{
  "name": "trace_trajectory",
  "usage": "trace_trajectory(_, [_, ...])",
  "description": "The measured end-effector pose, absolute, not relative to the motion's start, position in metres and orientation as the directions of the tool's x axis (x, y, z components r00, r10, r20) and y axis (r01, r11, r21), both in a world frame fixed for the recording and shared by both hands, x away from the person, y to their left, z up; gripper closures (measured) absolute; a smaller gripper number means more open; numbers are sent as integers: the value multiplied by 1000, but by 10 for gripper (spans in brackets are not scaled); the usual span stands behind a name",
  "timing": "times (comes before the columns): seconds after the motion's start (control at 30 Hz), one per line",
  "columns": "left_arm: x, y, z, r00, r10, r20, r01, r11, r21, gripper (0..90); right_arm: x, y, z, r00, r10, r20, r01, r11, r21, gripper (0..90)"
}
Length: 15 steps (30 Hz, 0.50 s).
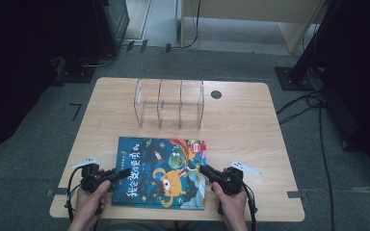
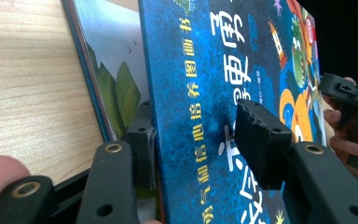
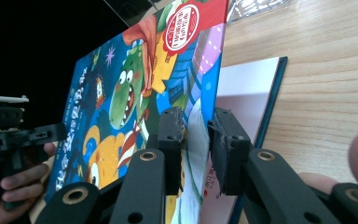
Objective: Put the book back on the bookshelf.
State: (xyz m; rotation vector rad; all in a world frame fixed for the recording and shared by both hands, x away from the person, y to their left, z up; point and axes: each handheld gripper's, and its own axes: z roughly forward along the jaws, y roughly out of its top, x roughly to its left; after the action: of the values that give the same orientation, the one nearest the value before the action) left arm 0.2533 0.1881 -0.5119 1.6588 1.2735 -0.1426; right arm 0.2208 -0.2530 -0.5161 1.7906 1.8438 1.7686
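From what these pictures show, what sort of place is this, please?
Probably a lab or recording room, not a home: a small wooden table stands on grey carpet, black stand bases and loose cables lie around it, and a person holds a gripper in each hand.

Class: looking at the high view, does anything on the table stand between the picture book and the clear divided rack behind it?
Nothing visible does: bare table lies between the picture book and the clear rack, whose slots look empty.
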Motion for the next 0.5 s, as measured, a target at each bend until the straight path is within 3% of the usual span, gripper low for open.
trace_trajectory(0.3, [264, 200, -508, 394, 559, -730, 852, 76, 518, 676, 225, -252, -515, -310, 733, 606, 668, -286, 687, 720])
trace_trajectory(0.4, [266, 201, -504, 385, 524, -759, 861, 93, 500, 720, 224, -248, -515, -300, 795, 526, 647, -236, 725, 697])
trace_trajectory(0.5, [267, 199, -499, 378, 530, -759, 860, 101, 499, 735, 222, -246, -514, -292, 827, 480, 623, -217, 752, 586])
